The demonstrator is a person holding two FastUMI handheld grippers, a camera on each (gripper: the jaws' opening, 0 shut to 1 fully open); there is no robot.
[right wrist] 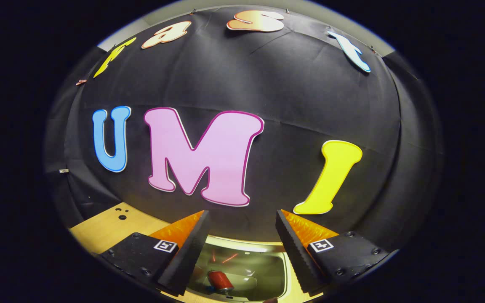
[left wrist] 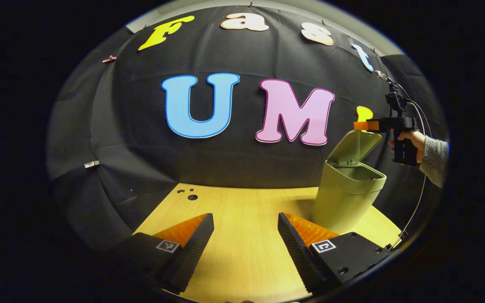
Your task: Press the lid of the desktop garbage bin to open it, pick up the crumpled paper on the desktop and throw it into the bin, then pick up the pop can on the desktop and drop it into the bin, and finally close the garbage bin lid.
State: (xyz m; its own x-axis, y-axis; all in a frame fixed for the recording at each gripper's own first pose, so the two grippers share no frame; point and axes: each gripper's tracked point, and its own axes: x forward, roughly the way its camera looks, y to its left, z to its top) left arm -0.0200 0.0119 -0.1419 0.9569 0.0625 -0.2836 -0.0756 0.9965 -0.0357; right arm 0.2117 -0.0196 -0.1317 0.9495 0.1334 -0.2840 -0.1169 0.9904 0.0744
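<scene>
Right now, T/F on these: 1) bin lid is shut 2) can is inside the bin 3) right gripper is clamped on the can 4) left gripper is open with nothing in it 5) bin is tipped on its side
1) False. The lid stands raised over the garbage bin.
2) True. The pop can lies at the bottom of the bin, seen from above in the right gripper view.
3) False. The right gripper is open above the bin with nothing between its fingers.
4) True. The left gripper is open over the wooden table.
5) False. The bin stands upright on the table.
</scene>
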